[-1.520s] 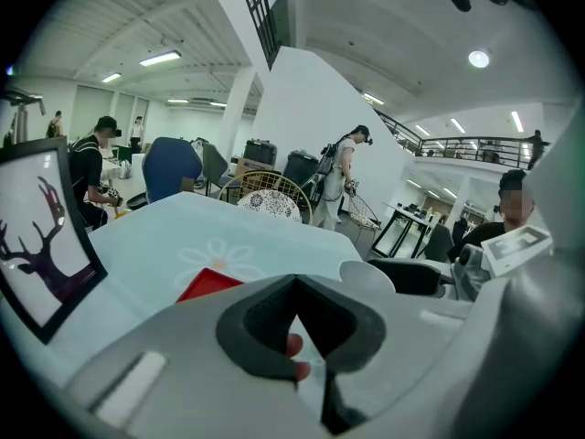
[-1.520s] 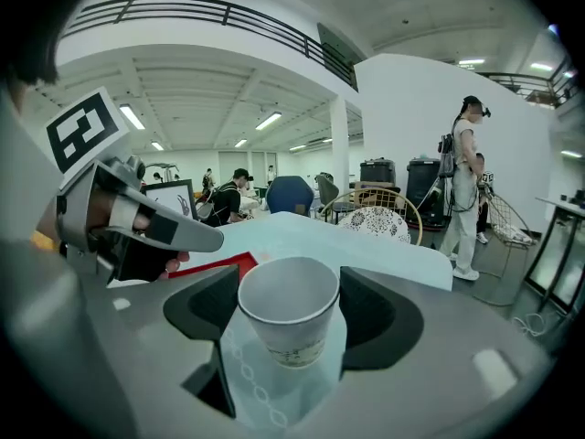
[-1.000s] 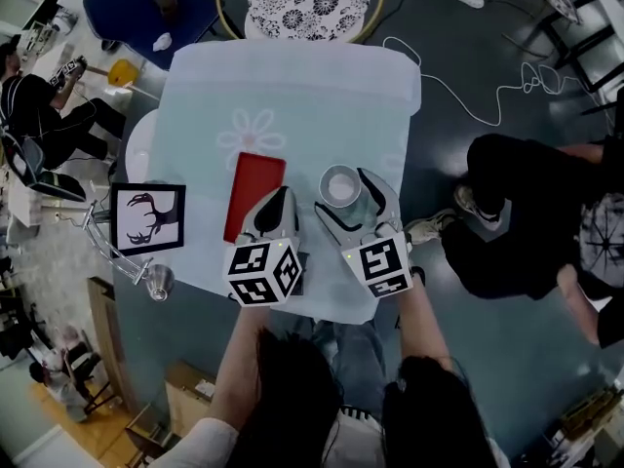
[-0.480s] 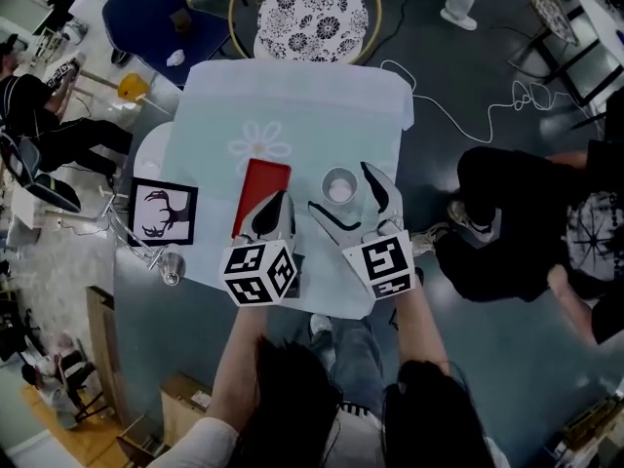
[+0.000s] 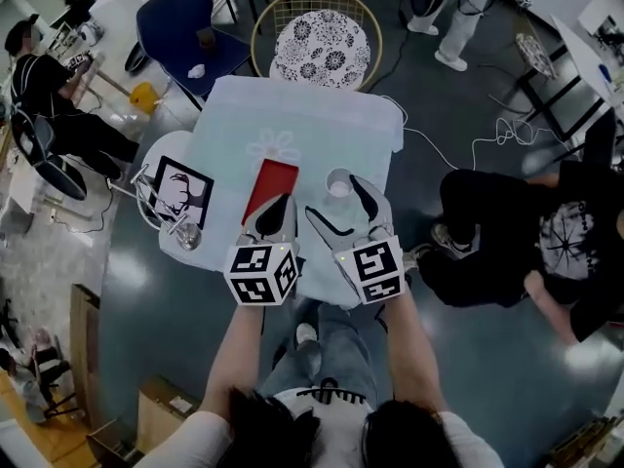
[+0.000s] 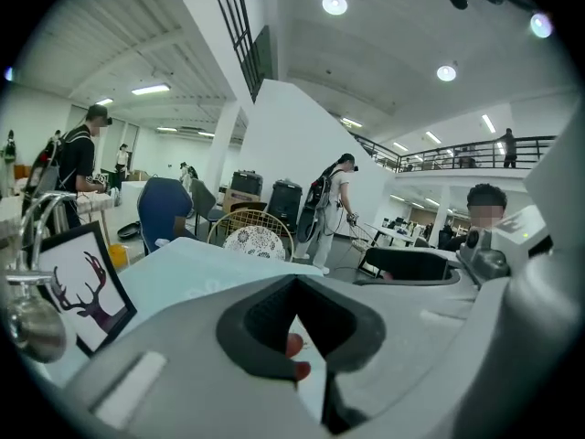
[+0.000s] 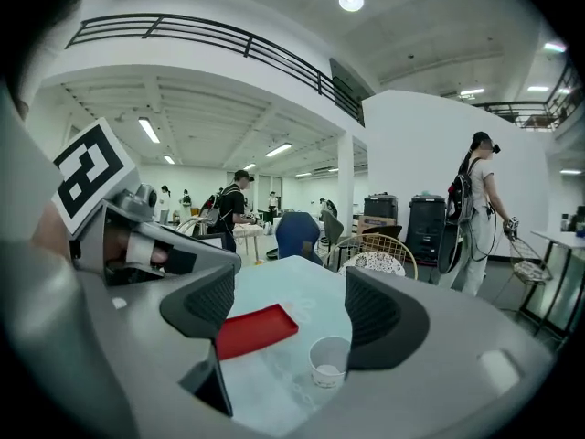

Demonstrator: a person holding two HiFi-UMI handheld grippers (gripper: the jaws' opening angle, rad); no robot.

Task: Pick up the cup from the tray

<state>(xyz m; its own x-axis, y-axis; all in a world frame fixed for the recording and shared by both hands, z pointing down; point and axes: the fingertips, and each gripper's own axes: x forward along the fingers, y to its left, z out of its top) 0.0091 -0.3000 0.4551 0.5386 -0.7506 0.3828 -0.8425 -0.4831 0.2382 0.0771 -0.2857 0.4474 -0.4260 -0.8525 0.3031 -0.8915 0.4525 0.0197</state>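
- My left tongs [image 5: 286,203] are pressed together with nothing between them. In the left gripper view [image 6: 306,355] the pads meet, leaving only a small notch with a sliver of red showing through it.
- My right tongs [image 5: 330,203] are spread wide and hold nothing. The right gripper view [image 7: 292,316] shows bare tabletop [image 7: 302,291] between the two dark pads.
- The cup [image 5: 338,182] stands upright on the tabletop [image 5: 292,115], mouth up, just ahead of the right tongs. It sits within the gap between the jaws, at their tips.
- In the right gripper view the cup [image 7: 329,362] sits closer to the right pad than the left. I can't tell whether that pad touches it.
- The cup is off the tray. The red tray [image 5: 271,185] lies flat just ahead of the left tongs, and their tips reach over its near edge.
- Seen from the right tongs, the tray [image 7: 256,330] is ahead and to the left, close to the cup but apart from it.
- A framed deer picture [image 5: 182,191] stands tilted off to the left of the left tongs, at the tabletop's edge. It shows at the far left of the left gripper view [image 6: 87,291].
- Beyond the far edge of the tabletop, straight ahead of both tongs, is a round chair [image 5: 322,52] with a black-and-white patterned seat.
- Both marker cubes face up toward me, the left [image 5: 261,274] and the right [image 5: 370,269] side by side at the near edge.
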